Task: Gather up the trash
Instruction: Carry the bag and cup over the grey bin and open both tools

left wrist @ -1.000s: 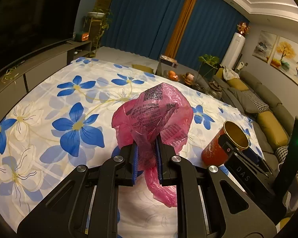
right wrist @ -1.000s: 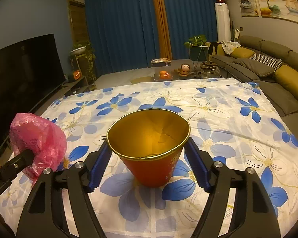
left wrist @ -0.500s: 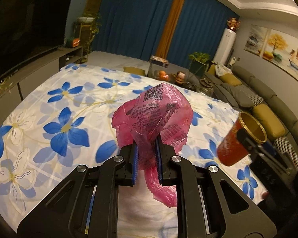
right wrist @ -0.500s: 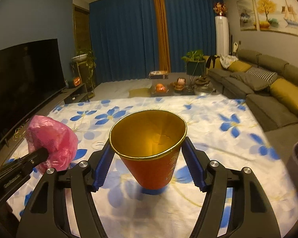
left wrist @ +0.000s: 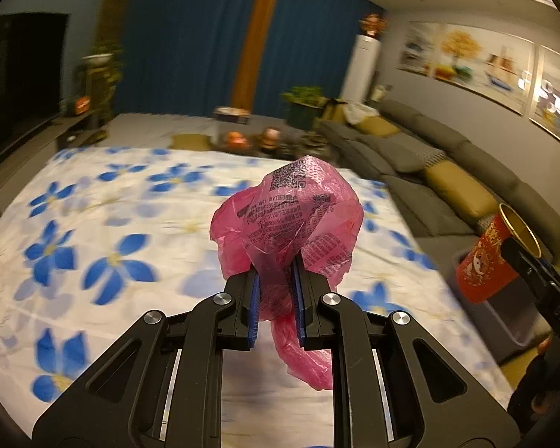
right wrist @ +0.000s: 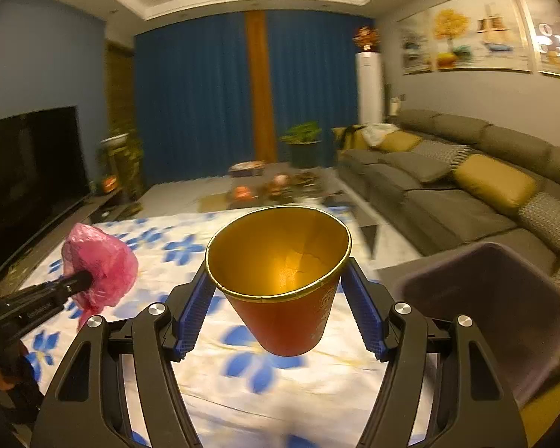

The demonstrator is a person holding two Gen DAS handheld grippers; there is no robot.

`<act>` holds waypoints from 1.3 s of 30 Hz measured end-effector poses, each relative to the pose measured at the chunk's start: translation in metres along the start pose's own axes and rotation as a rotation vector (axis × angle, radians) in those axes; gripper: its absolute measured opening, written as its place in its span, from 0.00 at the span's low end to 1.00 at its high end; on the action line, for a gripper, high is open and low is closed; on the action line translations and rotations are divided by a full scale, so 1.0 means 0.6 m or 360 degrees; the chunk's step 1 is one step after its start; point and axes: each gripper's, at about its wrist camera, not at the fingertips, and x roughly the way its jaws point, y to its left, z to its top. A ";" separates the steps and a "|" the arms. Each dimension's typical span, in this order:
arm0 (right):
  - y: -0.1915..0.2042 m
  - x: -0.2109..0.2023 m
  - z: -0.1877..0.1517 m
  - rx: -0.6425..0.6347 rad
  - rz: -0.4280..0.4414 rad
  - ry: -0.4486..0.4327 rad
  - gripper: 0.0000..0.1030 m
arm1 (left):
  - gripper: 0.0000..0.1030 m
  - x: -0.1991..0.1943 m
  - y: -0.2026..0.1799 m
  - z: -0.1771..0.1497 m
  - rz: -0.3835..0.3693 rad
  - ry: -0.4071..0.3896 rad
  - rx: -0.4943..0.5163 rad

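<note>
Right up front in the left wrist view, the left claw [left wrist: 274,291] is pinched nearly closed on a crumpled pink plastic bag [left wrist: 291,224], blue pads squeezing the neck of it while the printed bulk puffs out above the fingertips and a loose tail hangs down behind them. Over in the right wrist view, the right claw [right wrist: 280,313] stands fairly wide with a red paper cup [right wrist: 280,280] clamped between its blue pads, the gold-lined mouth tipped toward the camera, so the cup is up in the air and not resting on anything. Just to the right of that cup sits a dark grey trash bin [right wrist: 504,306], its open rim close to the claw's right finger. Below both claws is a white sheet with blue flowers [right wrist: 242,373], blurry, spread flat; can't say what's under it. Off to the left there's a big dark TV [right wrist: 26,171] on a low stand, and to the right a long grey sofa [right wrist: 466,194] with mustard cushions. Further back is a low surface with some small orange bits I can't make out, a potted plant [right wrist: 302,142], then a white floor-standing air conditioner [right wrist: 369,86] and blue curtains [right wrist: 190,104] across the far wall.
</note>
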 end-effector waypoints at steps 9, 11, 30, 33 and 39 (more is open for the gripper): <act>-0.181 -0.044 -0.028 0.0192 -0.0288 -0.0029 0.65 | 0.14 0.050 -0.213 -0.019 -0.0305 0.0095 0.0215; -0.215 -0.044 -0.039 0.0227 -0.0337 -0.0024 0.65 | 0.14 0.067 -0.262 -0.024 -0.0381 0.0125 0.0248; -0.321 -0.004 -0.107 0.0300 -0.0442 0.0082 0.68 | 0.15 0.199 -0.486 -0.058 -0.0699 0.0328 0.0382; -0.326 0.000 -0.113 0.0320 -0.0443 0.0097 0.69 | 0.23 0.208 -0.493 -0.062 -0.0720 0.0361 0.0407; -0.339 0.004 -0.119 0.0333 -0.0453 0.0116 0.72 | 0.65 0.209 -0.484 -0.065 -0.0743 0.0355 0.0375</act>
